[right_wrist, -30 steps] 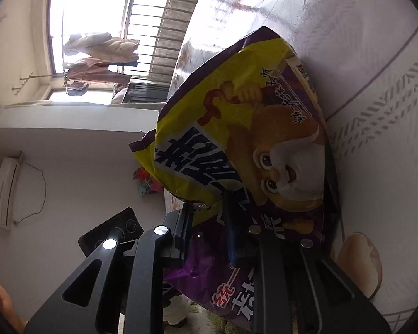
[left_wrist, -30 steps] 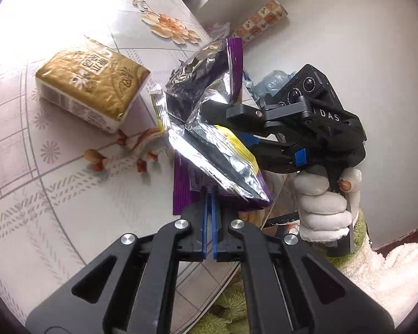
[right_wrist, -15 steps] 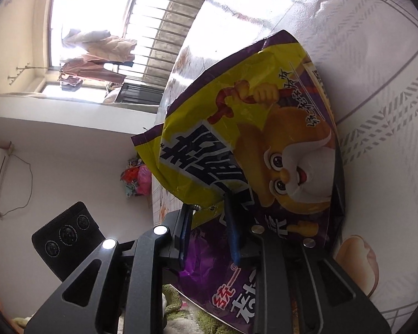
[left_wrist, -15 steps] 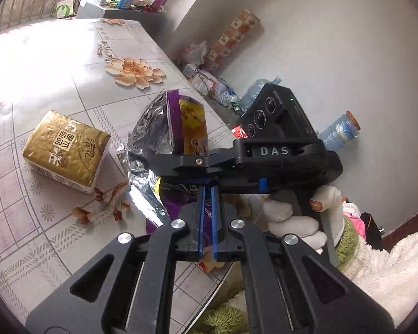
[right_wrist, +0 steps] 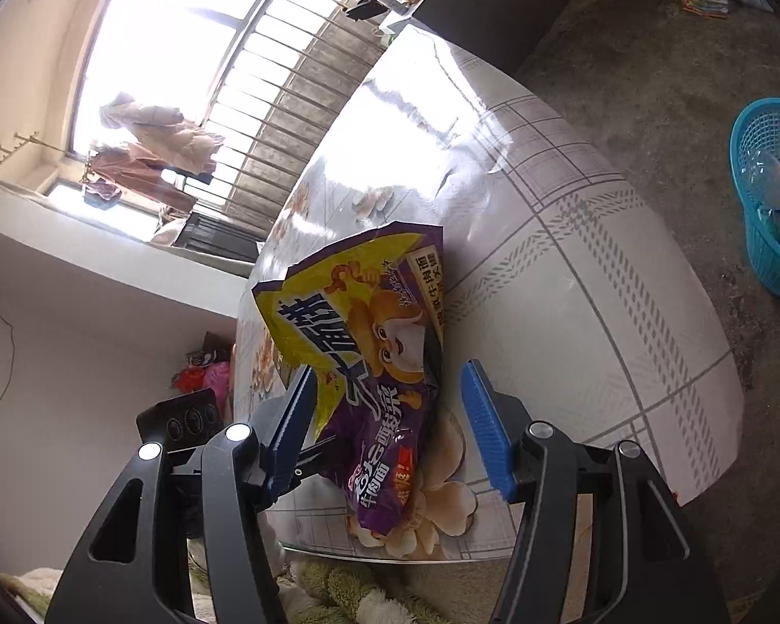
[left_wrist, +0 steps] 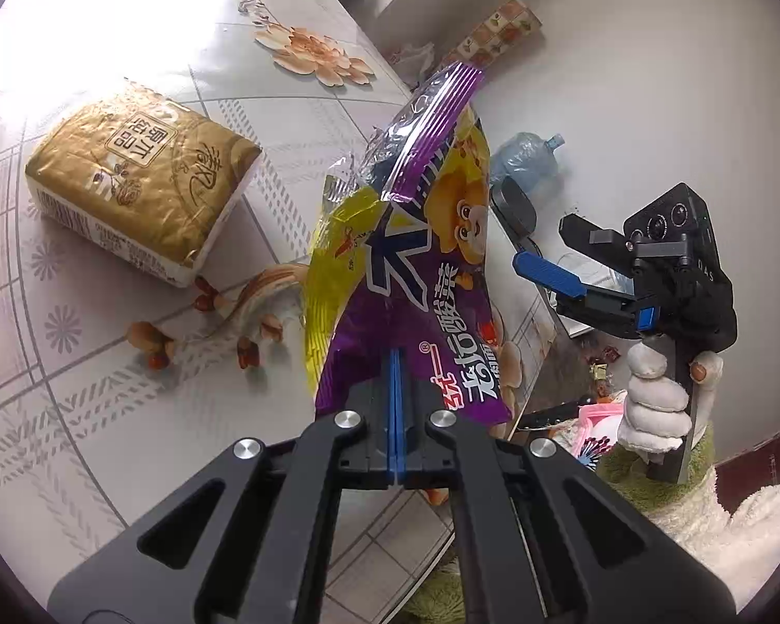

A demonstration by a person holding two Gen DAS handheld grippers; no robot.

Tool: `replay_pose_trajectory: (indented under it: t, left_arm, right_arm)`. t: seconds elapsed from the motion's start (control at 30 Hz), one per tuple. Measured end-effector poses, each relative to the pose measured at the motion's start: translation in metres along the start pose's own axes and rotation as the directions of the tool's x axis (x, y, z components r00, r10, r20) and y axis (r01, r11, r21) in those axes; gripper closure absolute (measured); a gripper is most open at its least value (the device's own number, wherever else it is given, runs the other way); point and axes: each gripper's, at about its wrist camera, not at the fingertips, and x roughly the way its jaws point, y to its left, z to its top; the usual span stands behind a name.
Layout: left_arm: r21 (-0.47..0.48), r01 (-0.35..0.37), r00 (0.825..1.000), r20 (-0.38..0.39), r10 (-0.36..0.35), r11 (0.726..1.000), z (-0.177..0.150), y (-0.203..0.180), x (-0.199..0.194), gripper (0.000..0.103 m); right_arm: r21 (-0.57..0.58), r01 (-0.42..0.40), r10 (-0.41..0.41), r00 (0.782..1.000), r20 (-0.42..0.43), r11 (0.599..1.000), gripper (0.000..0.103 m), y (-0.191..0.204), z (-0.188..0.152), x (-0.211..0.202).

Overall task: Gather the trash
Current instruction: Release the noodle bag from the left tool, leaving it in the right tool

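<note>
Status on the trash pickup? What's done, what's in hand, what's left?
Done: nothing visibly binned yet; the blue basket on the floor holds some items, contents unclear. In hand: the left tool is shut on the purple noodle wrapper, held up over the table edge; the right tool is open, apart from it. Left: the wrapper's drop-off, then the peanut shells on the table beside the gold tissue pack.

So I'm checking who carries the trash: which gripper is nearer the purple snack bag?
Left. The left gripper is shut on the purple snack bag at its lower edge, holding it above the table. The right gripper is open, its fingers apart on either side of the bag without touching.
</note>
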Motion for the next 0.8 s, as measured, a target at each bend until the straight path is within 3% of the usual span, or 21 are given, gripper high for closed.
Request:
replay_pose_trajectory:
  t: [0.07,0.2,0.33,0.5,0.7,0.8]
  left_arm:
    - [0.009,-0.005,1.0,-0.002,0.005,1.0,0.001,-0.001,0.001,0.103]
    - [0.017,-0.006,1.0,0.002,0.006,1.0,0.003,-0.001,0.003,0.103]
    - [0.002,0.006,1.0,-0.003,-0.006,1.0,0.006,0.0,0.005,0.103]
    - [0.006,0.017,1.0,-0.001,-0.017,1.0,0.006,0.005,0.006,0.103]
    - [0.015,0.015,1.0,-0.002,-0.015,1.0,0.006,0.005,0.009,0.103]
    - [0.016,-0.002,1.0,-0.001,0.002,1.0,0.007,0.003,0.005,0.102]
  right_arm:
    - [0.003,0.048,-0.048,0.998,-0.039,0.999,0.047,-0.001,0.0,0.014]
    - [-0.009,0.015,-0.016,0.997,-0.082,1.0,0.046,0.01,0.007,0.039]
    - [-0.052,0.046,-0.051,0.995,-0.087,0.998,0.047,0.017,0.007,0.043]
    - [-0.018,-0.016,0.013,0.984,-0.177,1.0,0.066,0.009,-0.012,0.044]
    - [0.032,-0.001,0.005,0.99,-0.139,0.999,0.092,0.002,-0.015,0.048]
    - [0.012,0.028,-0.027,0.994,-0.108,1.0,0.096,0.009,-0.014,0.048]
